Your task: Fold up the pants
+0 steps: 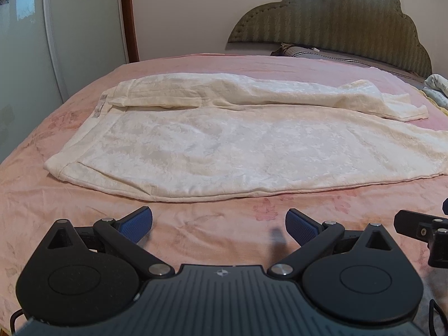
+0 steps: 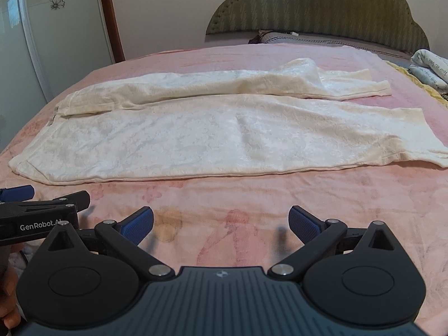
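Note:
Cream white pants (image 1: 224, 145) lie spread on the pink bedspread (image 1: 196, 232), waistband at the left, legs running right. The far leg is rumpled and partly folded over. They also show in the right wrist view (image 2: 212, 137). My left gripper (image 1: 219, 224) is open and empty, hovering over bare bedspread just in front of the pants' near edge. My right gripper (image 2: 221, 224) is open and empty, likewise short of the near edge, to the right of the left one. The left gripper's body shows in the right wrist view (image 2: 42, 210).
A green padded headboard (image 1: 336, 16) and a pillow (image 1: 308, 51) are at the far end. Folded patterned fabric (image 2: 428, 67) lies at the right edge. A glass door (image 1: 28, 42) and wooden frame (image 1: 128, 14) stand to the left.

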{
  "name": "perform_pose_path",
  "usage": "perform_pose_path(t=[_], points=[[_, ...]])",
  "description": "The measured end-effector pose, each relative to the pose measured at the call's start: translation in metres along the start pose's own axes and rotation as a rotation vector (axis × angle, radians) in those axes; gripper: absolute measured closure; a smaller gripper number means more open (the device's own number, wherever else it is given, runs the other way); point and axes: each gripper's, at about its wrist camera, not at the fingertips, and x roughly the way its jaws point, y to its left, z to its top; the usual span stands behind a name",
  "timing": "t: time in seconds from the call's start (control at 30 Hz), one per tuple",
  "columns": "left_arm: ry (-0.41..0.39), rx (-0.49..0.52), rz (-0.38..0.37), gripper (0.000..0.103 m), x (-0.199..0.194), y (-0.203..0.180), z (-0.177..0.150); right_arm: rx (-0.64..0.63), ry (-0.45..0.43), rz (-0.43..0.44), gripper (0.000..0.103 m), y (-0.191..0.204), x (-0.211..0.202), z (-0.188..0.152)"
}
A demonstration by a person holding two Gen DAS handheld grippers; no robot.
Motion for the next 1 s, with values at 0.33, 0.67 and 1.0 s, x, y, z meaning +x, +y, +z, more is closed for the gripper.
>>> perform_pose_path(t=[0.33, 0.67, 1.0], points=[[-0.004, 0.020, 0.009, 0.000, 0.000, -0.001, -0.001, 0.012, 0.001, 0.027, 0.000, 0.000, 0.000, 0.000], [-0.026, 0.019, 0.012, 0.000, 0.005, 0.006, 0.005, -0.098, -0.111, 0.060, 0.000, 0.011, -0.005, 0.006], [-0.122, -0.047, 0.057, 0.000, 0.030, 0.033, 0.061, -0.528, -0.392, 0.125, 0.000, 0.046, 0.009, 0.077]])
